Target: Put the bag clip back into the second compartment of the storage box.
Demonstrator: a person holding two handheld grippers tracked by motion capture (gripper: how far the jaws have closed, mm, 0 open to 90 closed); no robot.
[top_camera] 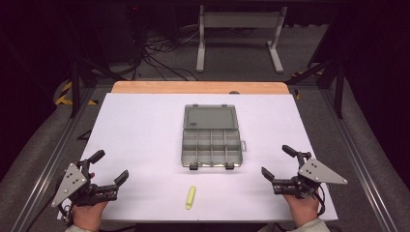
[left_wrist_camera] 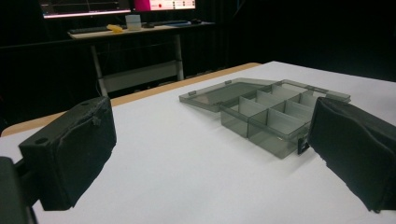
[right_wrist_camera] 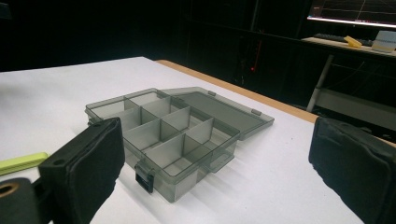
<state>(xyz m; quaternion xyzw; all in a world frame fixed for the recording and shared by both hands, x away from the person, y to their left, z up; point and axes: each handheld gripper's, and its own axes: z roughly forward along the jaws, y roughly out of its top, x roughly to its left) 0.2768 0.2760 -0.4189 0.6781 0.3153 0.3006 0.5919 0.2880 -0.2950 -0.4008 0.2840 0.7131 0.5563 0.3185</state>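
Compartment box [top_camera: 212, 143] lay open at the middle of the white table [top_camera: 135, 130], lid flat behind it, its cells seemingly empty, yellow marker [top_camera: 191, 197] lay near the front edge, left gripper [top_camera: 110, 168] and right gripper [top_camera: 273, 161] stood wide open, holding nothing, well apart from the box.

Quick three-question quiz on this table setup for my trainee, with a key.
1. True or false: the box has its lid shut.
2. What lies on the table between the box and the person's edge?
A. a yellow marker
B. a red cup
C. a spoon
3. What state are the left gripper and right gripper in?

Key:
1. False; the lid lies open, folded back.
2. A, the marker.
3. Both open, holding nothing.
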